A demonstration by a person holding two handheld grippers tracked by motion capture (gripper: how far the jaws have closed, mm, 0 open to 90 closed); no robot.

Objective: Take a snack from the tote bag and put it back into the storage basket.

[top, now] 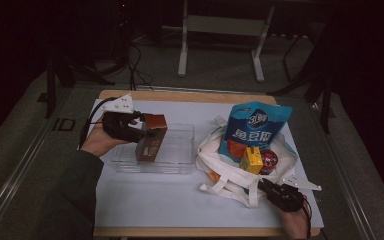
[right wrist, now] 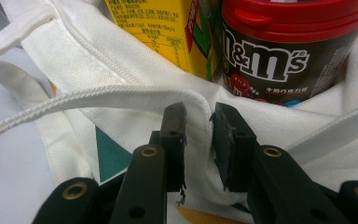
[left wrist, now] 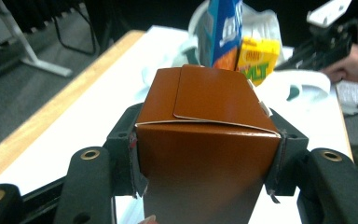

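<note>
A brown carton [top: 151,137] is clamped by the left gripper [top: 139,131] at nine o'clock above the clear tray [top: 180,150], while the white bag's [top: 220,165] edge is pinched by the right gripper [right wrist: 198,140] at four o'clock.

Table: wooden-edged table [top: 180,95] under a white sheet [top: 180,195] covering nearly the whole top.
Centre, toward 9 o'clock: clear plastic tray [top: 177,150] resting on the sheet.
3 o'clock: white cloth bag [top: 225,172], lying on the sheet, straps spilling toward 6 o'clock, just beside the tray.
</note>
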